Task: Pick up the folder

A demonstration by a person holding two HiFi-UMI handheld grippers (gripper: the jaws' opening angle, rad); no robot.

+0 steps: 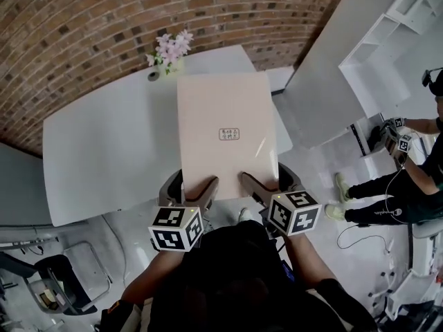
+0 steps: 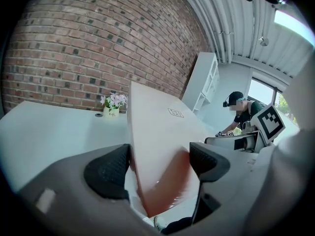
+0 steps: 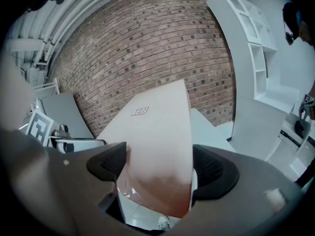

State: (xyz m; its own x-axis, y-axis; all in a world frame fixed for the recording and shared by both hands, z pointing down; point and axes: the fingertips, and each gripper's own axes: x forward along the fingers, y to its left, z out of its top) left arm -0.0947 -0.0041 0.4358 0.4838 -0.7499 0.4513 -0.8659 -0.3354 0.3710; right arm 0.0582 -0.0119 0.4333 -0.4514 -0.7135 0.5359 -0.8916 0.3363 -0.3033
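Observation:
A pale pink folder (image 1: 223,116) with a small printed label is held up over the white table (image 1: 104,151), its near edge toward me and its far edge raised. My left gripper (image 1: 188,187) holds its near left corner and my right gripper (image 1: 266,184) its near right corner. In the left gripper view the folder (image 2: 157,136) runs slantwise between the pads of the left gripper (image 2: 156,168) and touches the left pad. The right gripper view shows the folder (image 3: 157,132) filling the gap of the right gripper (image 3: 157,166) from pad to pad.
A small vase of pink flowers (image 1: 169,50) stands at the table's far edge by the brick wall. White shelving (image 1: 401,47) and a panel stand to the right. A person (image 1: 408,178) in dark clothes crouches at the right, also in the left gripper view (image 2: 241,113).

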